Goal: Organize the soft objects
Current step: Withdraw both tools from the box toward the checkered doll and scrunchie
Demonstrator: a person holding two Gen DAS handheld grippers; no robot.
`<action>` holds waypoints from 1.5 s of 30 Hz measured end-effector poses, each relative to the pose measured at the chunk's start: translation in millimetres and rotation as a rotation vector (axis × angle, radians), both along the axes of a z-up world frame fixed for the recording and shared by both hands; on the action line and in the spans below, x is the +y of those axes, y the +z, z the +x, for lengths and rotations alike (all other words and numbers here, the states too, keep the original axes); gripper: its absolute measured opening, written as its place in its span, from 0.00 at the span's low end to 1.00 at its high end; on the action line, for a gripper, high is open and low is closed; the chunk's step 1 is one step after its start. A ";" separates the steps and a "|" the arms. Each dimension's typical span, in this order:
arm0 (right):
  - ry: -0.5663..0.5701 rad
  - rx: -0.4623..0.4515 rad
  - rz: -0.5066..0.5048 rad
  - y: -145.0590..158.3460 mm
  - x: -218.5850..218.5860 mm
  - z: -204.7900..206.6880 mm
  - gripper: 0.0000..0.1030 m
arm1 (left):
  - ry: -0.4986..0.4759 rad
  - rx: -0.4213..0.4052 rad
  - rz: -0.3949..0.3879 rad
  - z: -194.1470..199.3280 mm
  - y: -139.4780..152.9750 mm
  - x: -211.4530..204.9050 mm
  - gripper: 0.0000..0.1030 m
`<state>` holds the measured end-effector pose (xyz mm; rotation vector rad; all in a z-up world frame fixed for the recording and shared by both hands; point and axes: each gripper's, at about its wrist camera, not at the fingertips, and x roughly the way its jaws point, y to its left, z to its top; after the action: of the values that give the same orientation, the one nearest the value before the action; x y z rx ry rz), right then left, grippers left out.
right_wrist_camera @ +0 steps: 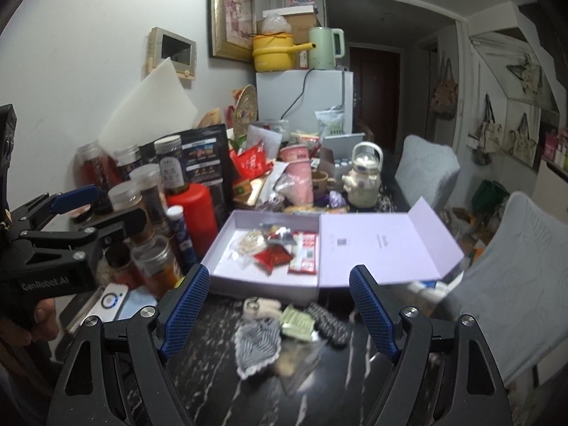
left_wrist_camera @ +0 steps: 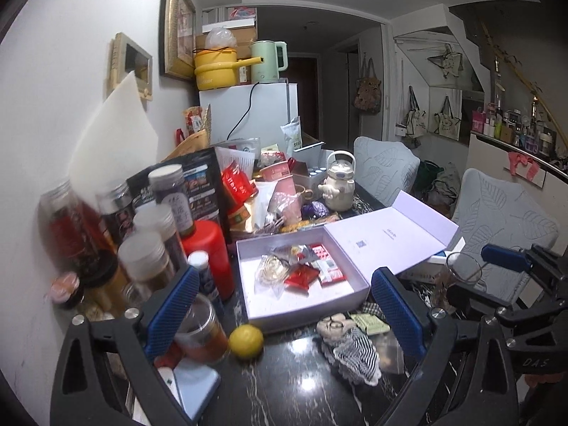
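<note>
Left wrist view: the left gripper point(left_wrist_camera: 284, 314) is spread wide and empty. The small plush doll in a black-and-white striped dress point(left_wrist_camera: 349, 342) lies on the dark marbled tabletop point(left_wrist_camera: 291, 383), ahead and to the right between the fingers, just before the open lilac cardboard box point(left_wrist_camera: 349, 296); its long axis slants toward the lower right.

Right wrist view: the right gripper point(right_wrist_camera: 280, 310) is equally wide and empty, with the doll point(right_wrist_camera: 259, 333) nearly centred ahead, so this hand seems nearer. Clutter crowds the room behind.

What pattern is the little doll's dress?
Black-and-white stripes on the doll, clearest in the left wrist view.
</note>
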<state>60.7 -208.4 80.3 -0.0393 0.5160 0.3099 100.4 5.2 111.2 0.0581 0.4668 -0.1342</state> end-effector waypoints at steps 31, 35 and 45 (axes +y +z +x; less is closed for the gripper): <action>-0.127 0.213 0.039 -91.7 -14.8 -7.8 0.80 | -0.134 0.201 -0.067 6.4 -74.9 -5.8 0.97; -0.141 0.238 0.021 -102.0 -17.8 -1.7 0.80 | -0.164 0.237 -0.056 14.9 -91.3 -15.5 0.97; -0.135 0.318 0.024 -129.2 -25.8 21.8 0.79 | -0.192 0.375 -0.071 54.7 -131.8 -38.2 0.97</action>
<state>82.6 -234.2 -48.9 0.0694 0.8266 0.1909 155.0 -32.9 -20.6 0.0077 0.8300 -0.3530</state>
